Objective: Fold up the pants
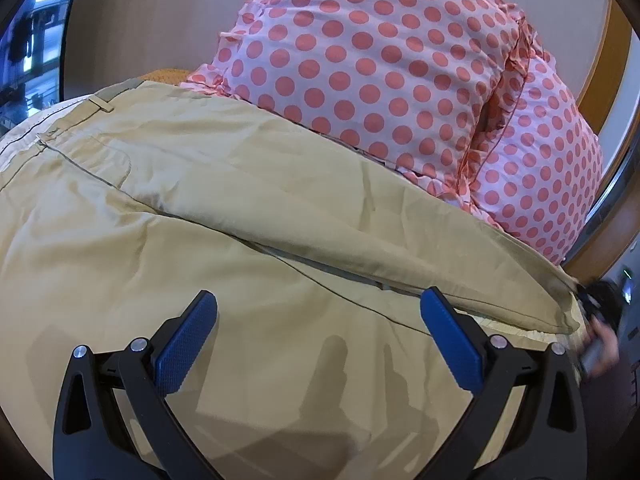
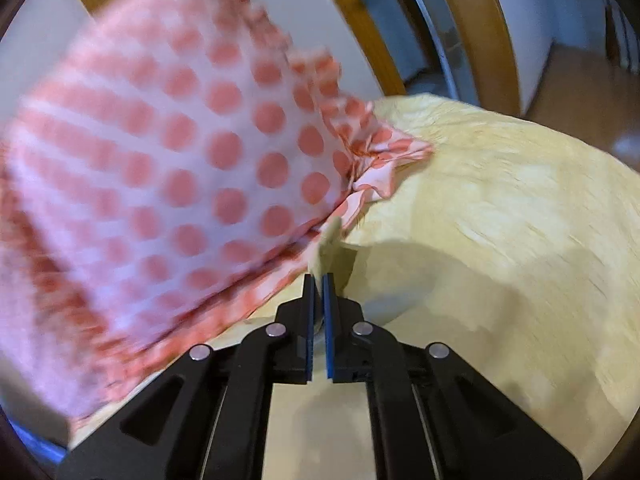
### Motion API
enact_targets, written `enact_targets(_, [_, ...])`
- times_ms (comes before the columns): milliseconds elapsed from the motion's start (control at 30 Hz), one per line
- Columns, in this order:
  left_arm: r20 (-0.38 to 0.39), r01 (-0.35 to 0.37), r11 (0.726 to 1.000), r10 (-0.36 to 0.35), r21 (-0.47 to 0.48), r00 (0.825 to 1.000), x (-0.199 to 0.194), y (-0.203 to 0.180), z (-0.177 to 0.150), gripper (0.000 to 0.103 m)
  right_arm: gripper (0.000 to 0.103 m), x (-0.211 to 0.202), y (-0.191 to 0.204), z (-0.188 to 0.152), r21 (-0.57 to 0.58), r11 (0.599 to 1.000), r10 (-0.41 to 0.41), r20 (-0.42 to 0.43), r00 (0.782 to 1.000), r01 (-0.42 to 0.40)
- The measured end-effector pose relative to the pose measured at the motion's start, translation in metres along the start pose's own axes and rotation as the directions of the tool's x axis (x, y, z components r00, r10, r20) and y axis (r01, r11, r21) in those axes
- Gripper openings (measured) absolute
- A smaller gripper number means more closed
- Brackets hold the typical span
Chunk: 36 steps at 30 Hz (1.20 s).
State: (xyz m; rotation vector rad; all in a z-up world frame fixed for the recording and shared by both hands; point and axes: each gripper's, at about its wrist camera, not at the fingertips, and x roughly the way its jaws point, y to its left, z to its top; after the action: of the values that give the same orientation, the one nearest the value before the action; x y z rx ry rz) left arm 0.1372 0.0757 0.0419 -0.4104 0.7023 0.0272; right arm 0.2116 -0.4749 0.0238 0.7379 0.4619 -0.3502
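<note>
Tan pants (image 1: 192, 184) lie spread on a bed, waistband at the far left, one leg folded over the other and running to the right. My left gripper (image 1: 319, 308) is open and empty, hovering just above the near leg. My right gripper (image 2: 319, 280) is shut on a bit of tan pants fabric (image 2: 330, 246) at the leg's end; in the left wrist view it shows blurred at the far right (image 1: 600, 312), at the hem.
A pink pillow with coral polka dots (image 1: 380, 68) leans behind the pants and fills the left of the right wrist view (image 2: 160, 168). A pale yellow bedcover (image 2: 500, 220) lies under everything. A wooden frame (image 2: 476, 32) and floor lie beyond.
</note>
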Motion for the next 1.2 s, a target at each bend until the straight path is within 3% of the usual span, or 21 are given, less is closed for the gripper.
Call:
enact_targets(67, [0.003, 0.0, 1.0, 0.0, 0.001, 1.0, 0.0, 0.0, 0.0, 0.102, 0.004, -0.059, -0.004, -0.023, 0.028, 0.996, 0.085, 0.043, 0.995, -0.086])
enact_targets(167, [0.02, -0.013, 1.0, 0.013, 0.004, 1.0, -0.004, -0.002, 0.0, 0.102, 0.004, -0.117, -0.034, -0.061, 0.077, 0.988, 0.132, 0.053, 0.99, -0.136])
enact_targets(300, [0.109, -0.061, 0.997, 0.055, 0.045, 0.992, -0.022, -0.01, -0.003, 0.102, 0.009, -0.126, -0.062, -0.089, 0.166, 0.977, 0.141, -0.042, 0.989, -0.132])
enact_targets(433, [0.139, -0.103, 0.989, 0.088, 0.108, 0.986, -0.042, -0.016, -0.006, 0.102, 0.039, -0.121, -0.075, -0.094, 0.273, 0.954, 0.15, -0.083, 0.985, -0.122])
enact_targets(533, [0.176, -0.138, 0.983, 0.116, 0.118, 0.978, -0.055, -0.013, -0.006, 0.102, 0.042, -0.115, -0.074, -0.097, 0.29, 0.951, 0.141, -0.091, 0.986, -0.109])
enact_targets(700, [0.19, -0.149, 0.971, 0.114, 0.186, 0.975, -0.061, -0.01, 0.003, 0.102, 0.028, -0.105, -0.079, -0.099, 0.334, 0.939, 0.111, -0.078, 0.991, -0.079])
enact_targets(733, [0.187, -0.131, 0.972, 0.094, 0.195, 0.978, -0.062, -0.009, 0.004, 0.102, 0.002, -0.101, -0.079, -0.098, 0.32, 0.943, 0.119, -0.075, 0.99, -0.089])
enact_targets(800, [0.165, -0.073, 0.981, 0.043, 0.179, 0.985, -0.062, -0.002, 0.009, 0.102, 0.001, -0.099, -0.081, -0.096, 0.32, 0.937, 0.169, -0.056, 0.984, -0.143])
enact_targets(867, [0.136, -0.026, 0.991, 0.008, 0.131, 0.991, -0.062, 0.012, 0.02, 0.102, 0.001, -0.116, -0.085, -0.093, 0.32, 0.914, 0.255, 0.027, 0.967, -0.25])
enact_targets(933, [0.113, 0.013, 0.998, -0.02, 0.063, 0.993, -0.061, 0.03, 0.035, 0.102, 0.001, -0.145, -0.089, -0.088, 0.29, 0.906, 0.288, 0.114, 0.951, -0.309])
enact_targets(1033, [0.085, 0.038, 0.999, -0.035, -0.024, 0.996, -0.05, 0.052, 0.059, 0.102, 0.001, -0.176, -0.1, -0.084, 0.277, 0.893, 0.314, 0.179, 0.932, -0.354])
enact_targets(1100, [0.058, 0.044, 0.997, -0.04, -0.063, 0.998, -0.038, 0.061, 0.074, 0.102, 0.001, -0.185, -0.103, -0.085, 0.27, 0.896, 0.31, 0.188, 0.932, -0.353])
enact_targets(1200, [0.001, -0.005, 0.994, 0.005, -0.111, 1.0, -0.004, 0.07, 0.103, 0.102, 0.001, -0.191, -0.11, -0.089, 0.273, 0.893, 0.313, 0.195, 0.93, -0.358])
